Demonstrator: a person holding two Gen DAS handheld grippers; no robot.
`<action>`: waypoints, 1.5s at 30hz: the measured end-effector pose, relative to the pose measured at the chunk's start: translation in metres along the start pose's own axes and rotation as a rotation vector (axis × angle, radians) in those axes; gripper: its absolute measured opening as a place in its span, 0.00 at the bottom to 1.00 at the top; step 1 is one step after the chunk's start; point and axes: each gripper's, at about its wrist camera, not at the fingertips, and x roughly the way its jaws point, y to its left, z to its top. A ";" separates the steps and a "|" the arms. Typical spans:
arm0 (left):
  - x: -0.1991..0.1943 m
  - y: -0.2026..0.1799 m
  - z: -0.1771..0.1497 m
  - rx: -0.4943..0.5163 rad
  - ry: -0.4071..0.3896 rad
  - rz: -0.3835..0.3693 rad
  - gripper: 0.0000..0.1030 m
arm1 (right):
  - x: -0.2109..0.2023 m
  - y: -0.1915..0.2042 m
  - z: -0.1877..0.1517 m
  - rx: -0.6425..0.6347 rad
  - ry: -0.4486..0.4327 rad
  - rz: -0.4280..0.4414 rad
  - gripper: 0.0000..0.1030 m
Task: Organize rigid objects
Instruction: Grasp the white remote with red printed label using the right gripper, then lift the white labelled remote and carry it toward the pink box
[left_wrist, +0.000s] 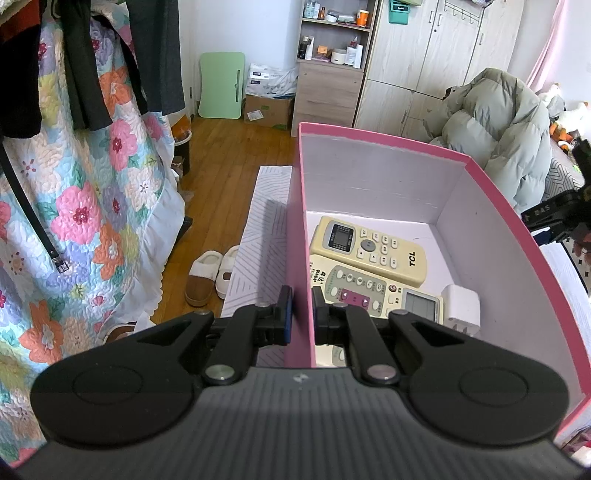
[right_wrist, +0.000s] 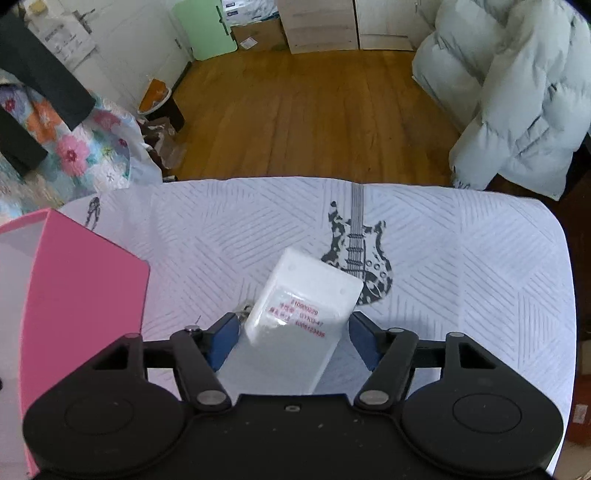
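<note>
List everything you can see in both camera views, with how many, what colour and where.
box: 1, pink outside and white inside, on the patterned cloth, wall between left fingers
remote controls: 2, cream, inside the box
adapter: 1, white, inside the box beside the remotes
flat device: 1, white with red print, on the cloth between right fingers
cloth: 1, white with guitar print
slippers: 1 pair, brown and white, on the floor
puffer jacket: 1, grey-green, at the back
left hand-held gripper: 1, black
right hand-held gripper: 1, black
</note>
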 end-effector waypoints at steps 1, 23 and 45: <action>0.000 0.000 0.000 -0.003 0.000 -0.001 0.08 | 0.002 0.002 0.000 0.008 -0.002 0.005 0.74; -0.001 0.002 0.004 -0.004 0.001 0.003 0.08 | -0.091 0.027 -0.075 -0.226 -0.276 0.164 0.59; 0.000 0.006 0.003 -0.004 0.005 0.001 0.08 | -0.192 0.104 -0.097 -0.465 -0.498 0.418 0.59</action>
